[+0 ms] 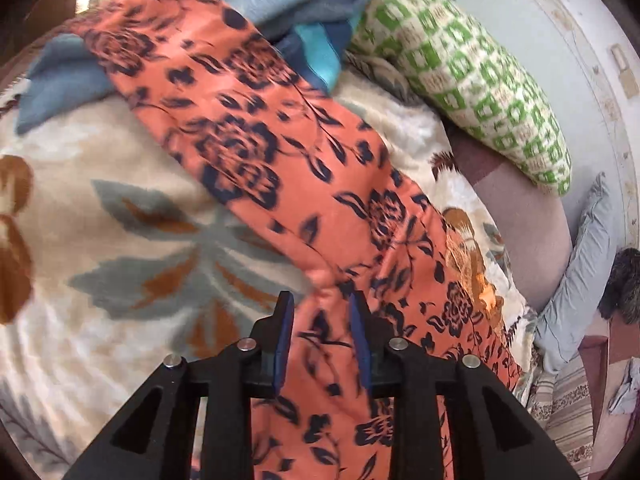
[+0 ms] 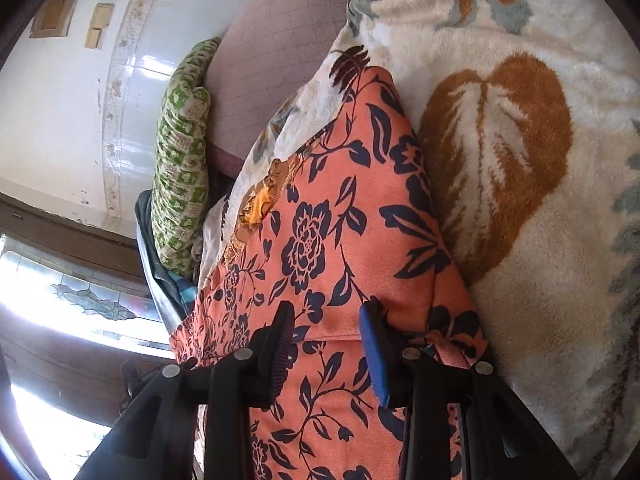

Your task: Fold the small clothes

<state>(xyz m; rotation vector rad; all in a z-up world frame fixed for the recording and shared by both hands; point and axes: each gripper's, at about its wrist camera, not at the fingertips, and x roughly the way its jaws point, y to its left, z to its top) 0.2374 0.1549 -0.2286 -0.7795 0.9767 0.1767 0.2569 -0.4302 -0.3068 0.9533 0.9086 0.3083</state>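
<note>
Orange floral garment (image 1: 280, 168) lies on blanket (image 1: 100, 240).

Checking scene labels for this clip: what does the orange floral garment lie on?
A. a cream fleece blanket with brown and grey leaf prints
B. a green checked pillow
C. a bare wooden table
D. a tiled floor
A: the orange floral garment stretches across the cream fleece blanket; the green checked pillow lies apart, beside the wall.

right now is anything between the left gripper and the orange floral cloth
Nothing visible. The orange floral cloth runs straight up between the left gripper, whose fingers stand apart around it, with only the fleece blanket beneath.
</note>
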